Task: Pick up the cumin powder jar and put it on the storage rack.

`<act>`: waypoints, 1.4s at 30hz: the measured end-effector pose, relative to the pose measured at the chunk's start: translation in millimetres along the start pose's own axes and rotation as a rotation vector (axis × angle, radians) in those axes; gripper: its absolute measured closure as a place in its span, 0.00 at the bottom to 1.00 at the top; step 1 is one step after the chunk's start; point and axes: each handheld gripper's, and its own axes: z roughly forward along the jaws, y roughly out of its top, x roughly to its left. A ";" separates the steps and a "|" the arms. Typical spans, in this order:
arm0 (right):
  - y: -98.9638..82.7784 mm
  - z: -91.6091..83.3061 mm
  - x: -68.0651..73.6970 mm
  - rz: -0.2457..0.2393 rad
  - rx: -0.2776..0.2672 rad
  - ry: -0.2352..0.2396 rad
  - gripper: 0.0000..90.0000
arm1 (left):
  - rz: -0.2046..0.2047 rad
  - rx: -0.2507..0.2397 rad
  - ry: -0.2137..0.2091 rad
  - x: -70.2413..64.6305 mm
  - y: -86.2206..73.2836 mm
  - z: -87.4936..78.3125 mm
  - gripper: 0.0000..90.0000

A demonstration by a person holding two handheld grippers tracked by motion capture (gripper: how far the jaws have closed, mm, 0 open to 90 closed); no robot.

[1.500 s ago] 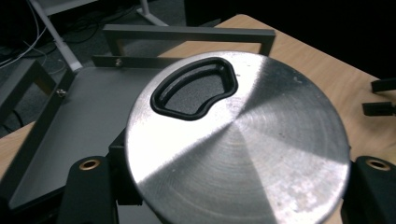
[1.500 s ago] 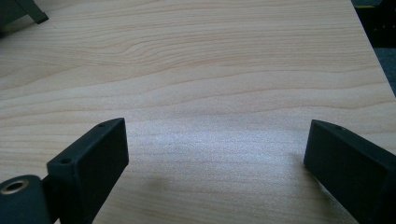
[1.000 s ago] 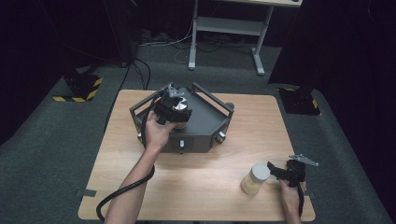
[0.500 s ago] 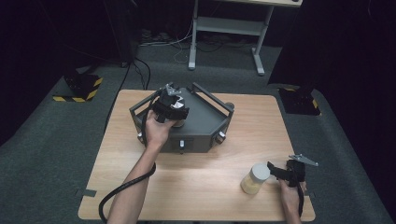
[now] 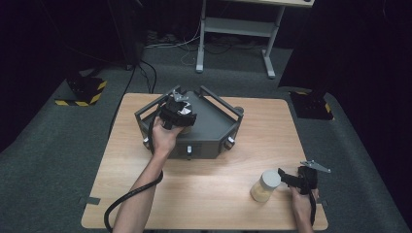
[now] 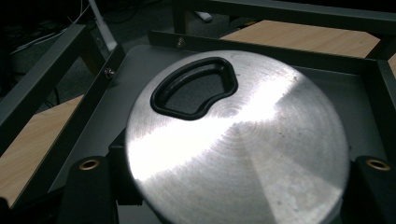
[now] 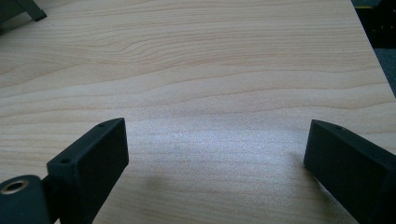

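Your left tongs are holding a round metal disc by its edges, the two black jaws standing at either side of it in the left gripper view, and you are keeping it over the dark tray-like top of the grey machine that is standing at the far middle of the bench. The disc is having a brushed, shining face and one kidney-shaped opening with a black rim near its far side. It is lying tilted a little above the grey plate, inside the frame of dark bars, but I cannot tell if it is already resting on something below. Your right tongs are standing wide and empty, low over the bare wood at the near right corner; in the high view they are pointing toward a jar with a white lid and pale contents, just beside them. I am judging that the step in hand is seating the disc on the machine. The next move is probably calling for lowering it level and centred, then loosening the left tongs only when it is sitting flat, so it is not sliding against the bars.
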 end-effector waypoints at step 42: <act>1.1 0.6 0.5 0.000 0.006 -0.003 0.06 | -0.026 -0.119 -0.076 5.6 -31.6 -44.2 0.02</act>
